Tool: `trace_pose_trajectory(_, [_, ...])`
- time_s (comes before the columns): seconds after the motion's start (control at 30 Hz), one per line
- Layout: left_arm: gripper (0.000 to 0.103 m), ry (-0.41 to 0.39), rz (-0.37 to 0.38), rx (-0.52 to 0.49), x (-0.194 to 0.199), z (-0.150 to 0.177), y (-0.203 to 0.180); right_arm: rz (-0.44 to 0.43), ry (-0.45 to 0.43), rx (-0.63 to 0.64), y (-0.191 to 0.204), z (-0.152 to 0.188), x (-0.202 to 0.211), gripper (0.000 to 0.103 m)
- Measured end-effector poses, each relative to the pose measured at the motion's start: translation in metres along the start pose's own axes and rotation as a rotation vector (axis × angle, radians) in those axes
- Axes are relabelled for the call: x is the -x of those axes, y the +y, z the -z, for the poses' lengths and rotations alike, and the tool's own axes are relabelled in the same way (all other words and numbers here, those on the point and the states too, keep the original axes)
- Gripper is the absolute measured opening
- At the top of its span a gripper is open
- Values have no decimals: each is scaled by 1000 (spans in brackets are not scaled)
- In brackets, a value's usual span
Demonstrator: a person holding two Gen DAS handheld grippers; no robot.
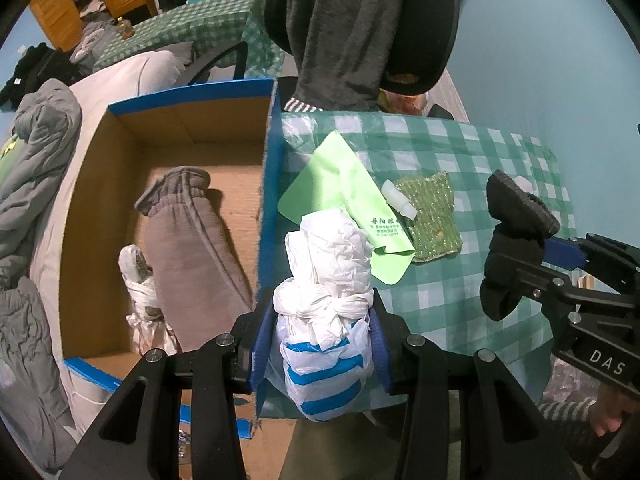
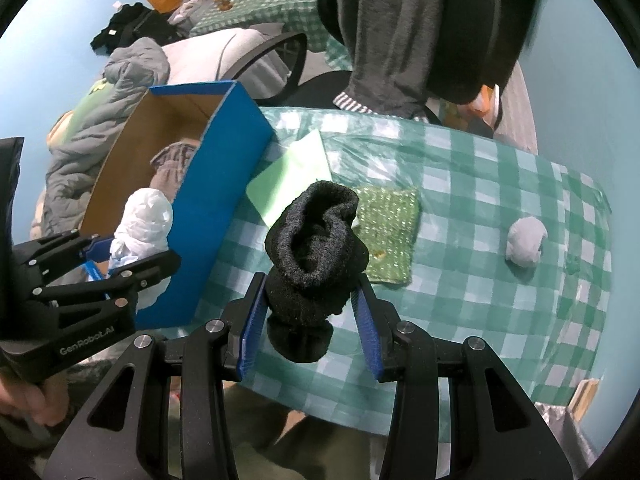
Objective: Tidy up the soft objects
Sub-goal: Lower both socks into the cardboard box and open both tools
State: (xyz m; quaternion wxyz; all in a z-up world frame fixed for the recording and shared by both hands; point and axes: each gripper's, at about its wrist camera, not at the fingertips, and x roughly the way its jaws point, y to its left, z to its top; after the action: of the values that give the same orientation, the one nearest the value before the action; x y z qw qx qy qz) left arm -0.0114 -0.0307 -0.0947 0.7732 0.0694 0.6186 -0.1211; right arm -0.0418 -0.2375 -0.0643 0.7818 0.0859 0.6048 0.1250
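Observation:
My left gripper (image 1: 320, 320) is shut on a knotted white plastic bag with blue stripes (image 1: 326, 300), held over the right wall of the blue cardboard box (image 1: 268, 184); it also shows in the right wrist view (image 2: 140, 224). The box holds grey sweatpants (image 1: 188, 240) and another white bag bundle (image 1: 140, 292). My right gripper (image 2: 312, 304) is shut on a rolled black sock (image 2: 316, 248), held above the green checked table (image 2: 480, 184). A light green cloth (image 1: 336, 184), a green sparkly sponge cloth (image 1: 432, 216) and a grey sock ball (image 2: 526, 246) lie on the table.
A black office chair draped with a grey garment (image 1: 344, 24) stands behind the table. A grey jacket (image 1: 32, 168) and pale cushion lie left of the box. A small white plastic piece (image 1: 396, 198) rests on the sponge cloth.

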Motion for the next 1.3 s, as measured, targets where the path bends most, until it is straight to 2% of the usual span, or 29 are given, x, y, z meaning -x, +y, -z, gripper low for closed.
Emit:
trace_pose_trajectory(0.7, [43,-51,-38,118,25,3,58,-62,-2,121,64,-29,-13,42])
trace_pose_trajectory(1.3, [43,-45,-82,209,24,9,122,-103,13,216,130,-56,-36,42])
